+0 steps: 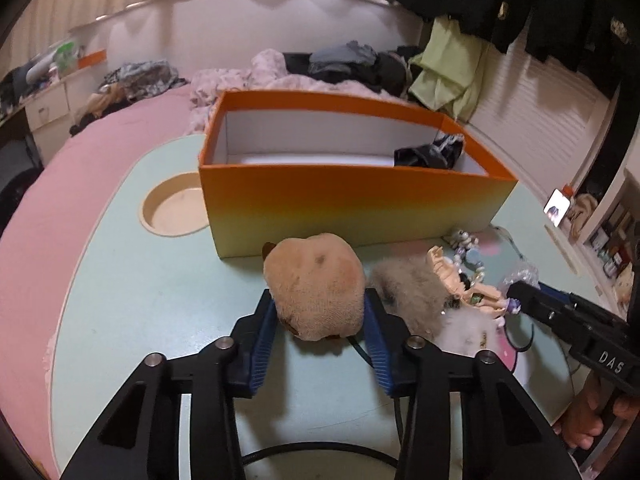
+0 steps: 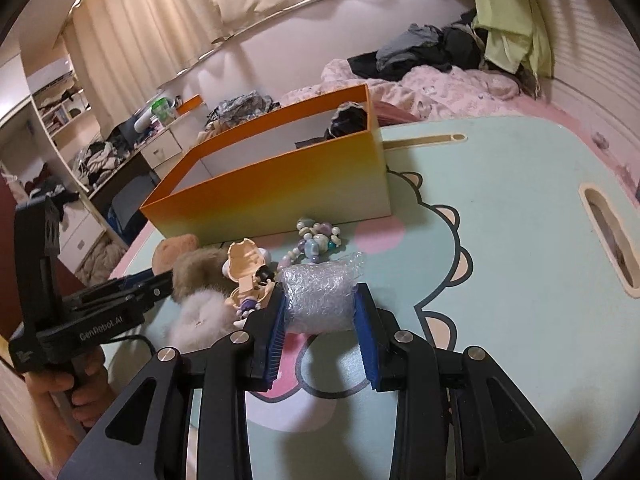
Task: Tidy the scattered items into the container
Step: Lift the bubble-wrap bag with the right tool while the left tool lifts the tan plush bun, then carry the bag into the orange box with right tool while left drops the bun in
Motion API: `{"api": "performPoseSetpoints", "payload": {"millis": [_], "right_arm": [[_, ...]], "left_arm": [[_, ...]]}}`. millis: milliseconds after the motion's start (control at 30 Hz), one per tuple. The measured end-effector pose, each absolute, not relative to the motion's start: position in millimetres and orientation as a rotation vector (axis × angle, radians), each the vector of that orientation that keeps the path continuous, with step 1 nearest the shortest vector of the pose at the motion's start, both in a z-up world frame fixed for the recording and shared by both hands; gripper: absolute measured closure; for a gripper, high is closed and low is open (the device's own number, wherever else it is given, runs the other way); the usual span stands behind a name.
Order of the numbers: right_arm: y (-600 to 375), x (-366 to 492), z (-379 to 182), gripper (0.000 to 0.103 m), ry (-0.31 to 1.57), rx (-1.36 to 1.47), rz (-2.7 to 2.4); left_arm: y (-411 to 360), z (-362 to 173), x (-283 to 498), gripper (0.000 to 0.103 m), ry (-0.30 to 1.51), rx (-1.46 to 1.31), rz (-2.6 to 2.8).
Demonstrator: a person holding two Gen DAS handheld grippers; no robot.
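Observation:
My left gripper (image 1: pixel 319 294) is shut on a tan plush toy (image 1: pixel 316 268), blue pads pressing its two sides, just in front of the orange box (image 1: pixel 352 200). A dark cloth (image 1: pixel 430 154) lies in the box's right end. My right gripper (image 2: pixel 322 289) is shut on a bubble-wrap bundle (image 2: pixel 320 308) on the mint table. Between the two grippers lie a brown fur puff (image 2: pixel 196 270), a white fluffy puff (image 2: pixel 200 316), a cream toy figure (image 2: pixel 246 268) and a bead bracelet (image 2: pixel 316 236). The box (image 2: pixel 280 184) stands behind them.
The mint lap table (image 1: pixel 140 300) rests on a pink bed and has a round cup recess (image 1: pixel 176 210) left of the box and a handle slot (image 2: pixel 608 236) at the right. Clothes (image 1: pixel 360 64) are piled behind. A lit phone (image 1: pixel 557 207) stands far right.

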State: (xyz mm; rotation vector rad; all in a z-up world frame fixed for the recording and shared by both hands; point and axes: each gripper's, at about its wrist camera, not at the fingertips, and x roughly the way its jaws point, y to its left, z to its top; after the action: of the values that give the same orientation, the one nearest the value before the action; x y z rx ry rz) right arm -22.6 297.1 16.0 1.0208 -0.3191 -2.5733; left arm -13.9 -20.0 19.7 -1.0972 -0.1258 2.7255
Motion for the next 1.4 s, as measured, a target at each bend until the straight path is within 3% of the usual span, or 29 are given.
{"api": "performPoseSetpoints", "payload": {"millis": [100, 267, 433, 1400], "right_arm": [[297, -16, 21, 0.069, -0.294, 0.991, -2.584], [279, 4, 30, 0.069, -0.161, 1.002, -2.559], [257, 18, 32, 0.069, 0.023, 0.969, -2.591], [259, 24, 35, 0.069, 0.025, 0.912, -2.632]], "left_arm": [[-25, 33, 5, 0.068, -0.104, -0.984, 2.806], [-20, 59, 45, 0.068, 0.098, -0.818, 2.902], [-23, 52, 57, 0.068, 0.017, -0.860, 2.792], [-14, 37, 52, 0.068, 0.019, -0.911, 2.773]]}}
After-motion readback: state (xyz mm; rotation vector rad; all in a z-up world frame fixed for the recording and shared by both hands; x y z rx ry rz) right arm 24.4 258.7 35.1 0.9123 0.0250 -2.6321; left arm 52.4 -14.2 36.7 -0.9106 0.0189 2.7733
